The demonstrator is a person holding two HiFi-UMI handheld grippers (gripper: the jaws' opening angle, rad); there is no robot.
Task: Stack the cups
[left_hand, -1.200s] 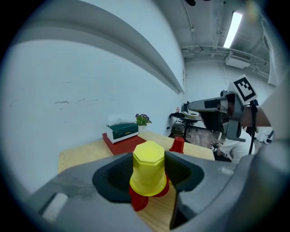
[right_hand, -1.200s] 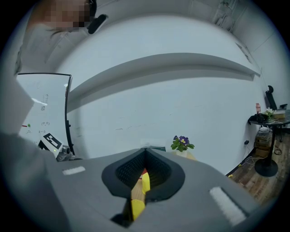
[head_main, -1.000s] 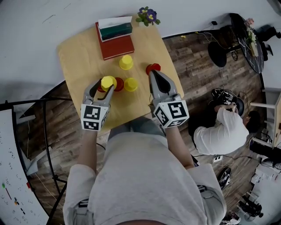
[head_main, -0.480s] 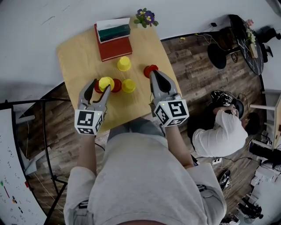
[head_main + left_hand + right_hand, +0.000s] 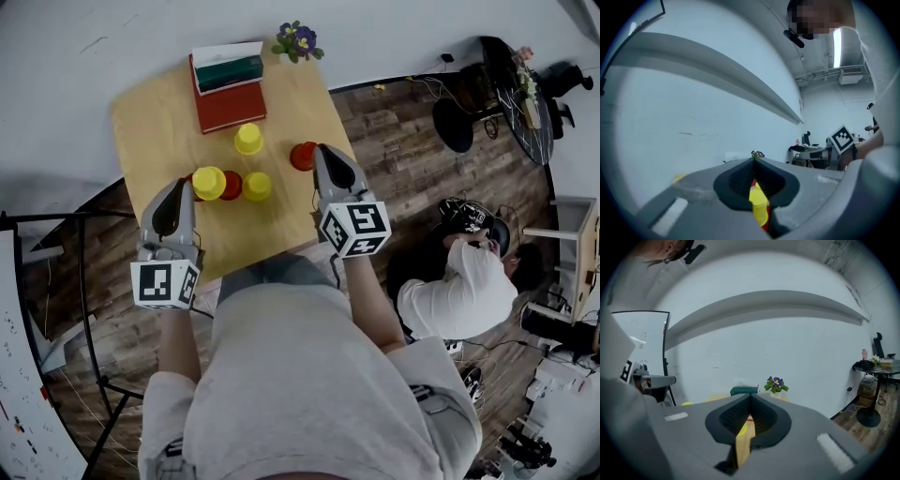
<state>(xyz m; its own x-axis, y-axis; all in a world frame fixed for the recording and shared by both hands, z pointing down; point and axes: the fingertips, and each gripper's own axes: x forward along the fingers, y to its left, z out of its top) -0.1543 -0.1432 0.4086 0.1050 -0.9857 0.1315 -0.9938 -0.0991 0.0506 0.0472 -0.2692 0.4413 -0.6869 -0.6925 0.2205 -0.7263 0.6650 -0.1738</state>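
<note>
Yellow cup [image 5: 208, 182] touches red cup [image 5: 232, 185] on wood surface [image 5: 150, 112]; 2 more yellow, 1 red nearby. L tool [image 5: 180, 189] just closed, empty; R tool [image 5: 323, 157] pressed together, empty.

We see yellow on the far cup [image 5: 248, 139], left cup [image 5: 208, 181] and near cup [image 5: 257, 186], red on the right cup [image 5: 302, 156] and the book [image 5: 230, 108], pale wood on the table [image 5: 150, 122]. The grey left gripper [image 5: 178, 184] and right gripper [image 5: 322, 150] bear black-and-white square markers.

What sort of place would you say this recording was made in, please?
Likely a lab or office: a whiteboard, a cluttered round table, and a bare white wall.
</note>
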